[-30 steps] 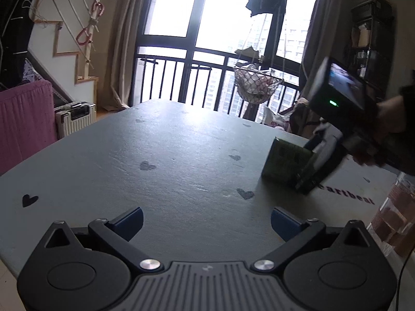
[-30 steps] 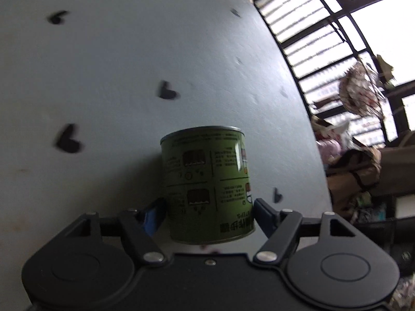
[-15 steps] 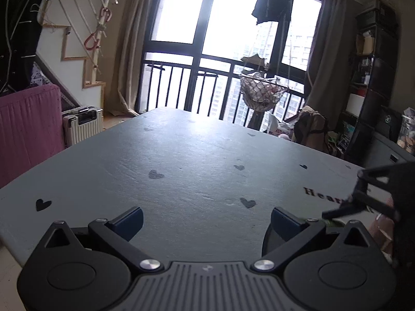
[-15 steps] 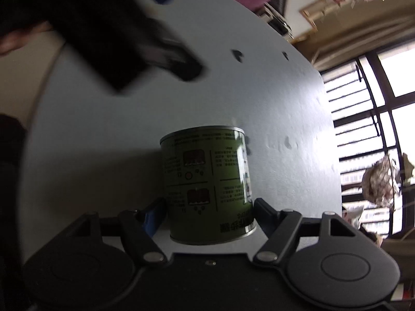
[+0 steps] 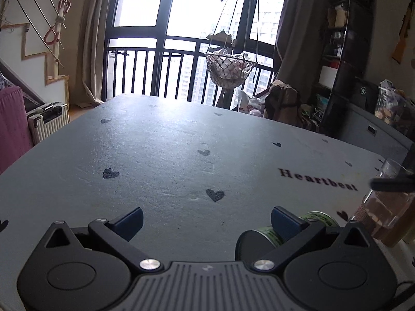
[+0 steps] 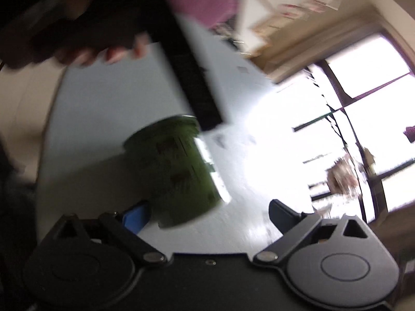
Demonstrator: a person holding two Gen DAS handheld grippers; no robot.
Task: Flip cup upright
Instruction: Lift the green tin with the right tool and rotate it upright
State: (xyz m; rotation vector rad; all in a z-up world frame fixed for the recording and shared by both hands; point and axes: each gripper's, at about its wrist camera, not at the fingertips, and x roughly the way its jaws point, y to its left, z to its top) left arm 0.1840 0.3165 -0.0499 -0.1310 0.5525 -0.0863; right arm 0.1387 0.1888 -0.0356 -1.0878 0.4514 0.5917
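The green printed cup [image 5: 262,235] lies on its side on the grey table [image 5: 160,155], its dark opening toward me, just behind my left gripper's right finger. My left gripper [image 5: 207,220] is open and empty above the table. In the blurred right wrist view the cup [image 6: 179,171] sits tilted between the spread fingers of my right gripper [image 6: 210,215], close to the left blue pad [image 6: 136,217] and apart from the right one. The right jaws stand wide open.
A glass jar [image 5: 384,207] with brownish contents stands at the table's right edge, close to the cup. The other gripper's dark body [image 6: 192,72] and a hand [image 6: 109,54] cross the top of the right wrist view. A white suitcase [image 5: 48,121] stands left of the table.
My right gripper has opened and let go of the cup, which now lies tipped on the table near my left gripper. The right view has swung and blurred.
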